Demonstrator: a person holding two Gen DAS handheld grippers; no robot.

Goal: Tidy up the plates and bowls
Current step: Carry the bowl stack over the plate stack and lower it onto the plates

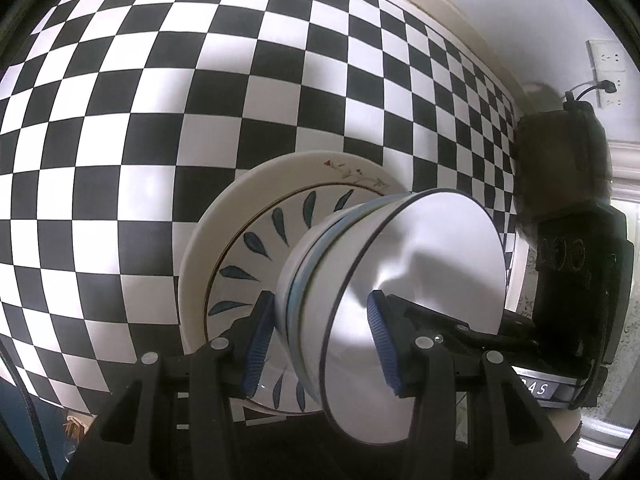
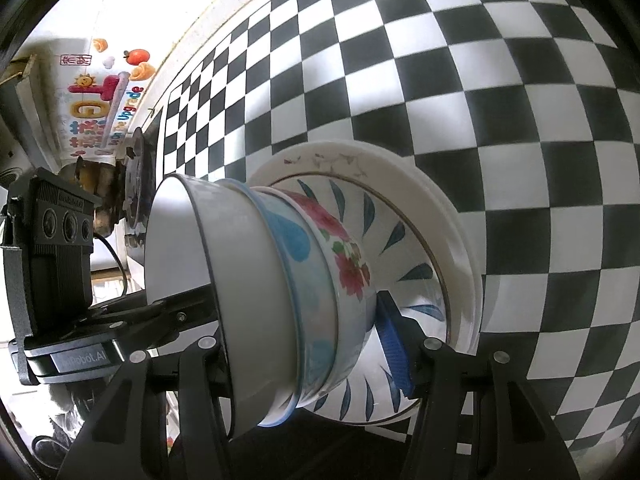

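Both the left claw [image 1: 320,344] and right claw [image 2: 304,360] clamp one nested stack of white ceramic bowls [image 2: 256,296] on leaf-patterned plates [image 2: 416,272] above the chequered surface [image 1: 160,120]; uneven lowering risks sliding crockery.

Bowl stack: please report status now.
Left claw and right claw both clamped on bowl stack. Stack sits on plates. Nothing in the way.

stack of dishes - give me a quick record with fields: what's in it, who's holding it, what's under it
stack: three nested bowls on a leaf-pattern plate, itself on a cream plate
top bowl: plain white, dark rim
middle bowl: blue pattern
lower bowl: red flowers
left gripper: closed across the bowls
right gripper: closed across the bowls
surface: checkered cloth
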